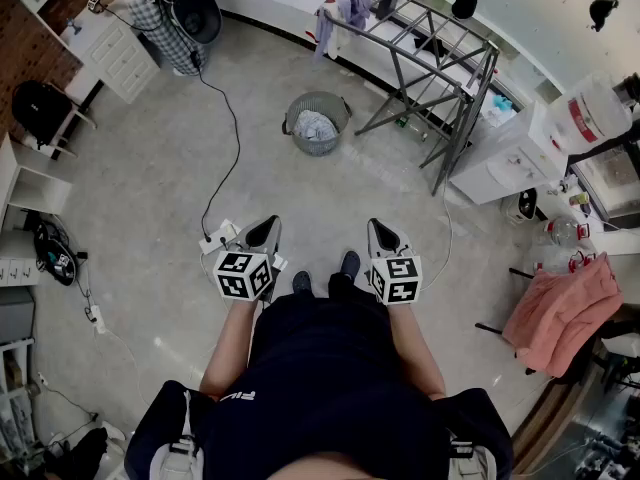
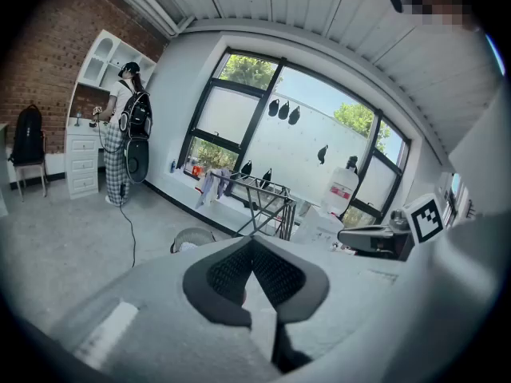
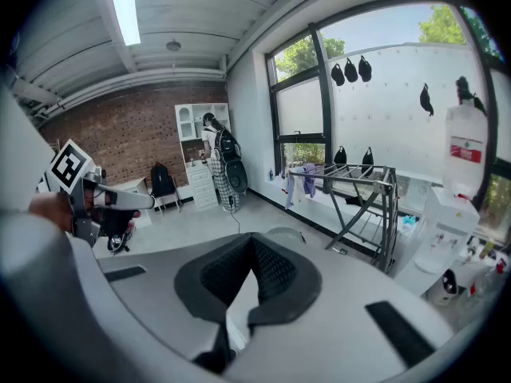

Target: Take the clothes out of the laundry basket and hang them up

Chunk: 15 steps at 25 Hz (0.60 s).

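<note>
Head view: basket [image 1: 340,108] at 12 o'clock, well ahead, cloth [image 1: 315,128] inside; rack [image 1: 466,118] at 1 o'clock holds one garment [image 1: 350,8]. Closed and empty: left gripper [image 1: 264,231], right gripper [image 1: 384,234]. Task looks mostly undone.

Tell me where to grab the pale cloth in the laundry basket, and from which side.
Pinch the bunched top of the cloth, coming straight down through the open mouth of the basket. It lies crumpled below the rim, so the wall likely blocks any sideways approach.
</note>
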Available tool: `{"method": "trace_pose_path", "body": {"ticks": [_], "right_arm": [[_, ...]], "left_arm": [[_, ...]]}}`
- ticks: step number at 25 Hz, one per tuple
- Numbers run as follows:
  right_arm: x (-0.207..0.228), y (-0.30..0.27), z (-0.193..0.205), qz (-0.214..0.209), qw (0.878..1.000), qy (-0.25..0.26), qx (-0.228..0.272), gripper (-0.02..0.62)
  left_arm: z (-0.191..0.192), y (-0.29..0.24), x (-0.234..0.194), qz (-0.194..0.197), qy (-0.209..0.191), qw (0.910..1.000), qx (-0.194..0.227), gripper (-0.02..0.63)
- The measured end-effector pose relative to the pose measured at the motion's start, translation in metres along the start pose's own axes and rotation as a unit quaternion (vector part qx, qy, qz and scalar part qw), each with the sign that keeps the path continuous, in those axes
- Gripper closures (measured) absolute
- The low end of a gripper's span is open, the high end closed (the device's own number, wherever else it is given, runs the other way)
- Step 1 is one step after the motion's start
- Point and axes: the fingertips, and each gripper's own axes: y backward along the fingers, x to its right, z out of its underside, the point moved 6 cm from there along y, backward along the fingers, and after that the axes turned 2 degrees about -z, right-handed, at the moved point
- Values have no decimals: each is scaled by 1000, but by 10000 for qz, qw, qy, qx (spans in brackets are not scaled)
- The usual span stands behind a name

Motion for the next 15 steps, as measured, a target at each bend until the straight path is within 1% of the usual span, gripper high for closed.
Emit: {"method": "trace_pose_path", "body": {"ticks": [4,7,13,15], "right_arm": [[-3,-1,3,-101,9997,-237,-34,597],[0,-2,3,-120,9993,-330,-80,597],[1,-6,3,-129,9995,-286,-70,597],[0,-10,4,-220,9990,-385,-54,597]], "left_arm": [[2,3,-3,-39,136,9999,-9,583],[1,2,-2,-50,75,10000,-31,583],[1,-3,-5,-117,5,9999,-98,583],[1,-4,-6,-89,8,9999,-100,583]]}}
